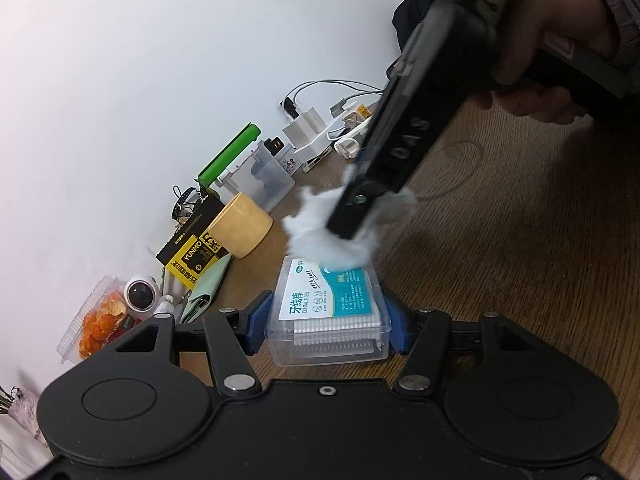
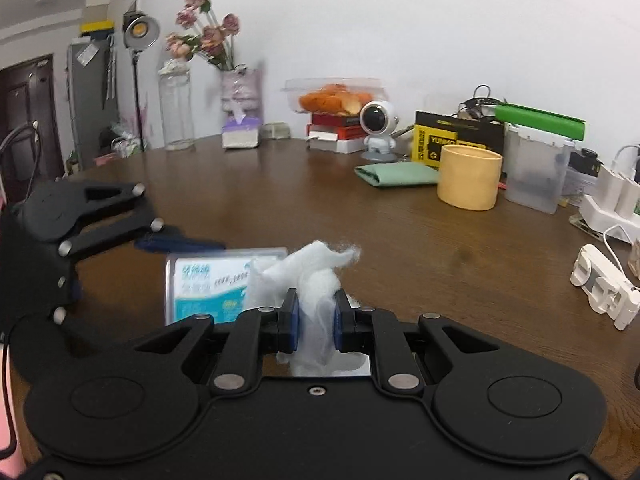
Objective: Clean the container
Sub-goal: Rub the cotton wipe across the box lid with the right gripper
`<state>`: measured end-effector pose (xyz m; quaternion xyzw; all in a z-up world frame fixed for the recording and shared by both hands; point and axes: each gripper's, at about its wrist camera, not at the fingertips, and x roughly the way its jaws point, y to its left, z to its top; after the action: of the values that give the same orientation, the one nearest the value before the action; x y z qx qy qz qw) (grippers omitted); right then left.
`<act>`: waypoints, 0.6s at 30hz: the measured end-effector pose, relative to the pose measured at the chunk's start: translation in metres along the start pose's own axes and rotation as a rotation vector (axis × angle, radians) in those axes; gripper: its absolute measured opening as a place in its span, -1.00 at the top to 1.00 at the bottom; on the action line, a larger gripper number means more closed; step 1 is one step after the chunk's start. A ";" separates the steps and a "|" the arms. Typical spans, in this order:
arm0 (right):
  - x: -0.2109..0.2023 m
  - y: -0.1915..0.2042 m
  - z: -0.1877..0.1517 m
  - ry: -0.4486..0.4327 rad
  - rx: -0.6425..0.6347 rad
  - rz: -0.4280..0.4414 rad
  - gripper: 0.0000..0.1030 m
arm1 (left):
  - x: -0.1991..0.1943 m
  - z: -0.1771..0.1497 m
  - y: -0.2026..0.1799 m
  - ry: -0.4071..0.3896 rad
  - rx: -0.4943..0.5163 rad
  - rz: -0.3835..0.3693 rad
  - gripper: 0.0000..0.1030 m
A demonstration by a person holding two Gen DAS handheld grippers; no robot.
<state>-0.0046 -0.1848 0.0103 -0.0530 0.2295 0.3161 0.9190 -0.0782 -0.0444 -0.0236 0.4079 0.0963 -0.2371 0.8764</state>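
A clear plastic dental floss box (image 1: 328, 312) with a teal and white label rests on the brown wooden table (image 1: 520, 280). My left gripper (image 1: 326, 328) is shut on the box, with its blue pads on both sides. My right gripper (image 2: 316, 320) is shut on a white cotton wad (image 2: 316, 276). The wad (image 1: 320, 228) touches the far end of the box lid. In the right wrist view the box (image 2: 208, 280) lies just left of the wad, with the left gripper (image 2: 80, 232) beside it.
A yellow cup (image 2: 469, 178), a black-yellow package (image 2: 440, 140), a green cloth (image 2: 396, 174), a clear bin with a green lid (image 2: 536, 172), an astronaut figure (image 2: 378, 128), chargers and cables (image 2: 616, 200) and a flower vase (image 2: 240, 96) line the wall side.
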 end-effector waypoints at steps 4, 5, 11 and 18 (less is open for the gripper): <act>0.000 0.014 0.005 -0.029 -0.033 0.081 0.68 | 0.000 0.000 0.001 0.001 -0.006 -0.011 -0.10; -0.003 0.020 0.006 -0.032 -0.044 0.117 0.68 | 0.001 0.000 0.001 0.001 -0.006 -0.011 -0.10; -0.018 0.026 -0.008 0.011 -0.035 0.160 0.67 | -0.002 0.000 -0.001 -0.012 0.005 -0.015 -0.10; -0.005 -0.003 -0.002 0.014 0.069 -0.005 0.67 | -0.004 0.000 -0.004 -0.020 0.013 -0.014 -0.10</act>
<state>-0.0072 -0.1905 0.0103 -0.0243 0.2466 0.3053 0.9194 -0.0834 -0.0451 -0.0249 0.4104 0.0889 -0.2478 0.8731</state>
